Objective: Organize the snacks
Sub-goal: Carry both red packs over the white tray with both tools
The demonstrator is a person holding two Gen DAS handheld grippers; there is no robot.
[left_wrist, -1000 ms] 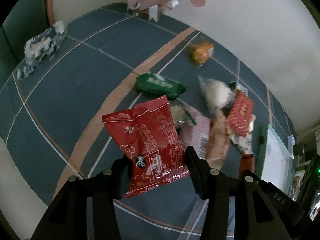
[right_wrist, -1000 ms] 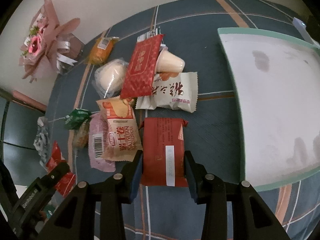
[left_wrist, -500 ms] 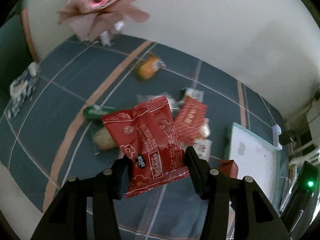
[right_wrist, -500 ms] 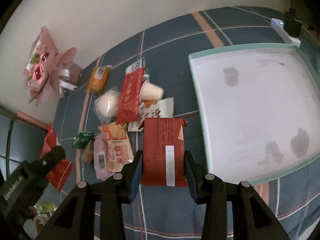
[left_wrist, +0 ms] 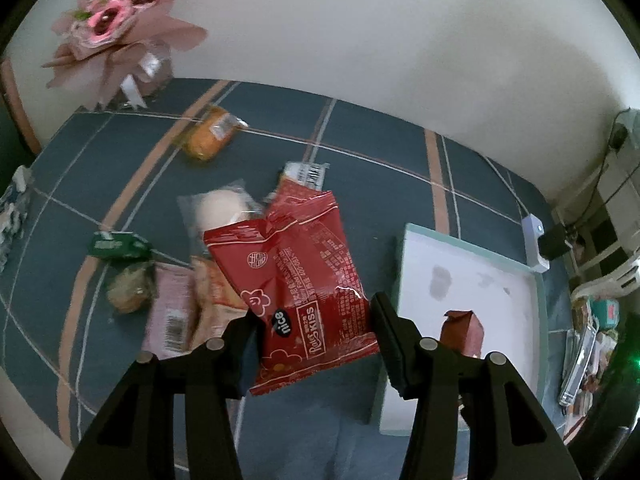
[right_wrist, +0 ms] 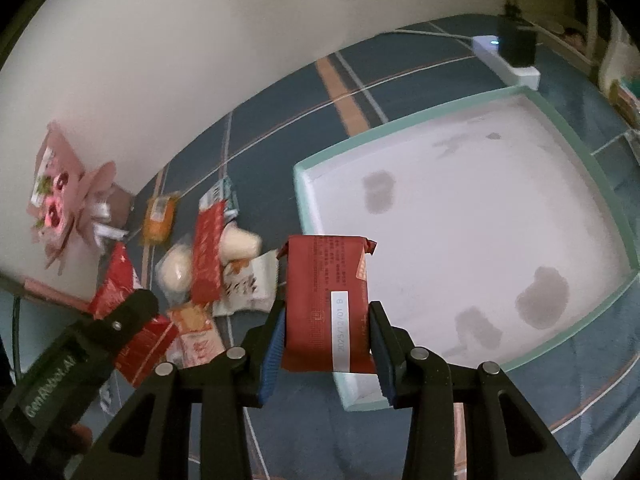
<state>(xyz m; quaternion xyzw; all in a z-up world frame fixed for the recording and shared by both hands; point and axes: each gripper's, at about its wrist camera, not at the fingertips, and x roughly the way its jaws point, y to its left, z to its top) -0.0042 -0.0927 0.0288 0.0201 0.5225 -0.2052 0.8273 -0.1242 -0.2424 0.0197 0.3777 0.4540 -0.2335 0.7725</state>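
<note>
Red snack packets fill both grippers: left gripper (left_wrist: 314, 334) clamps a glossy pouch (left_wrist: 294, 284), right gripper (right_wrist: 326, 344) a brick-like bar (right_wrist: 326, 306), seemingly above the tray (right_wrist: 472, 240).

my left claw (left_wrist: 314, 334) holds a red snack bag (left_wrist: 294, 286) up, above the blue checked tabletop (left_wrist: 380, 188). behind it i see a heap of snacks (left_wrist: 192, 280). on the right is the white tray (left_wrist: 500, 280); a dark red packet (left_wrist: 461, 327) is over it.

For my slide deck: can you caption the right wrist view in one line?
Right gripper holds a dark red rectangular snack packet at the near rim of the white, teal-edged tray.
</note>
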